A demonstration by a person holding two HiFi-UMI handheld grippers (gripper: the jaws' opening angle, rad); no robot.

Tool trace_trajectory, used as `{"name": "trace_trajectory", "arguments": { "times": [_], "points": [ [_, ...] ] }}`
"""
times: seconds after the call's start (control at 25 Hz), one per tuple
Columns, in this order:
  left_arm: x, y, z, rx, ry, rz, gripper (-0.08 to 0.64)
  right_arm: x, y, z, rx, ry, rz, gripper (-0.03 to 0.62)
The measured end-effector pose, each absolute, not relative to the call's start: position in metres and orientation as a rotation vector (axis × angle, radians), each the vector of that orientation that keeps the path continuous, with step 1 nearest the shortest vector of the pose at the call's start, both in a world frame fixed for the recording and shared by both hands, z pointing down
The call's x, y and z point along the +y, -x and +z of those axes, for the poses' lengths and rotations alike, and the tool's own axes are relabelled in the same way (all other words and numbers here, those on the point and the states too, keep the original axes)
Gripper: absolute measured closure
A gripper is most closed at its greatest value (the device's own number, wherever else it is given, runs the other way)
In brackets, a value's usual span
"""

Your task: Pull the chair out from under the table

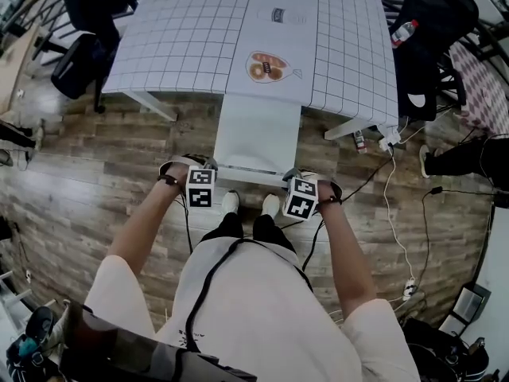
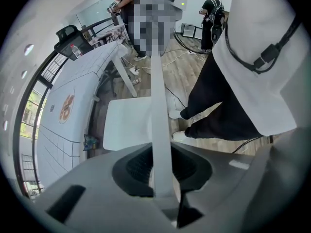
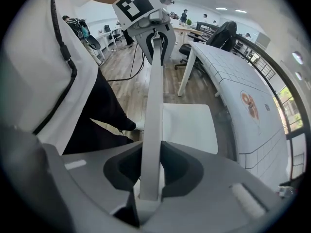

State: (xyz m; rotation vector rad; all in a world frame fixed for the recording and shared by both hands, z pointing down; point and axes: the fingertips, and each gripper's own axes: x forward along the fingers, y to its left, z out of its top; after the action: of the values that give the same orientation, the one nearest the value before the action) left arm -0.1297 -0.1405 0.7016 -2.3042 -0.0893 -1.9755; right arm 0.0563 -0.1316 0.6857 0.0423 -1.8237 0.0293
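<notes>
**Gripping the backrest at both ends, chair mostly out**

Head view: the left gripper [image 1: 200, 183] and the right gripper [image 1: 301, 194] point down onto the two ends of the chair's [image 1: 258, 134] backrest rail [image 1: 250, 170]. The white seat [image 1: 259, 126] stretches away beyond the jaws to the edge of the bench [image 1: 183, 30]. Whether any of it lies beneath, I cannot tell. The person's shoes [image 1: 231, 203] stand just on the near side of the jaws.

Left gripper view: the jaws are closed on the rail, which runs straight up between the pads. The seat lies left of the jaws, with the bench beyond it.

Right gripper view: these jaws are likewise clamped on the rail. The seat lies to their right, the bench past that.

The pull itself appears to be the step in hand, and close to finished. The next move calls for drawing both grippers back evenly so the chair does not twist. The person would also need to step back, since the shoes are close behind the rail.
</notes>
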Motion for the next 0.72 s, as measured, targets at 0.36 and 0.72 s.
{"name": "trace_trajectory", "arguments": {
  "times": [0.36, 0.72],
  "points": [
    [-0.089, 0.131, 0.701, -0.085, 2.342, -1.974, 0.477, -0.080, -0.056, 0.689, -1.813, -0.022, 0.043, 0.506],
    [-0.082, 0.134, 0.699, -0.042, 2.365, -1.942, 0.476, -0.073, -0.051, 0.687, -1.809, -0.048, 0.050, 0.506]
  ]
}}
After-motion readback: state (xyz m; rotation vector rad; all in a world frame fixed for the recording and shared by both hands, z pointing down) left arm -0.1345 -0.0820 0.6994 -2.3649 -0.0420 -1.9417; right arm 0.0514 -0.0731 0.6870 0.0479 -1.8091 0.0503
